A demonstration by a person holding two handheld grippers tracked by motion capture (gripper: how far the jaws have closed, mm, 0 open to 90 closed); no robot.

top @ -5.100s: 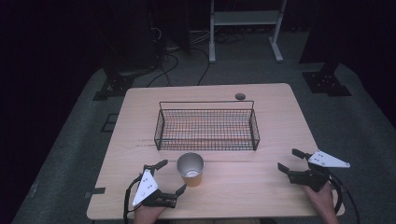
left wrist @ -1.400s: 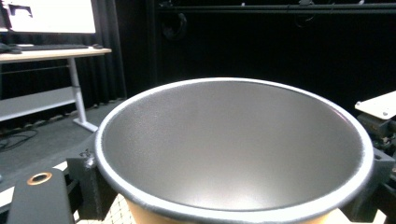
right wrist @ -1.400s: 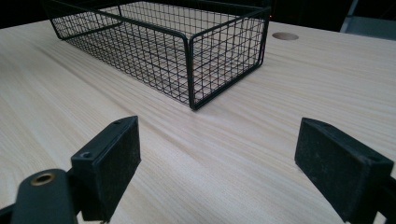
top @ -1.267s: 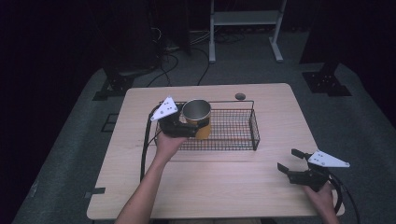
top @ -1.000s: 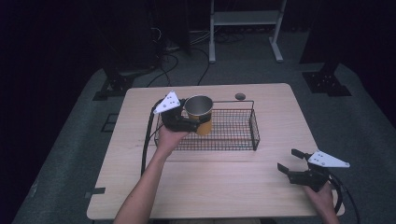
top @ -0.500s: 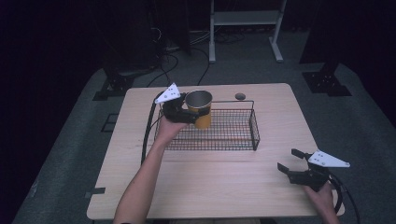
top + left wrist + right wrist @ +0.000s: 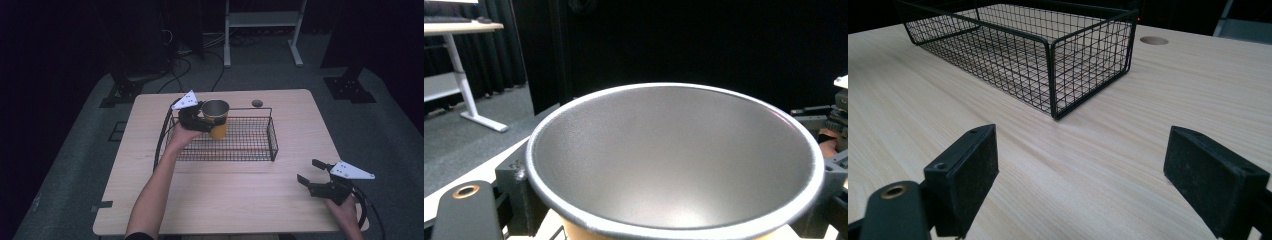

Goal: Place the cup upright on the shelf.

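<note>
The left tongs [image 7: 206, 121] are pinching the orange paper cup with the grey, matt inside [image 7: 216, 119], one black jaw at either side of its wall just under the rim; in the left gripper view the cup's round mouth [image 7: 674, 165] sits square between the jaws. The cup hangs in the upper middle of the high view, over the left end of the black wire-mesh basket [image 7: 260, 145], and from this angle I can't quite say whether its base clears the mesh floor or rests on it.

It looks a light thing, thin-walled and easily crushed. The rolled rim is its stiffest part, so a hold high on the wall, close under that rim, seems wisest, with only gentle pressure. The smooth side may slip if the pinch is too loose, and it appears to carry nothing inside.

The person's left forearm [image 7: 155, 192] runs up from the bottom edge, stretched long, the wrist bent slightly so the tongs lie about level with the cup held upright.

The right tongs [image 7: 312, 175] sit low at the lower right of the frame, jaws spread wide and holding nothing, hovering just above the pale wooden surface [image 7: 240, 200], well apart from the basket.
</note>
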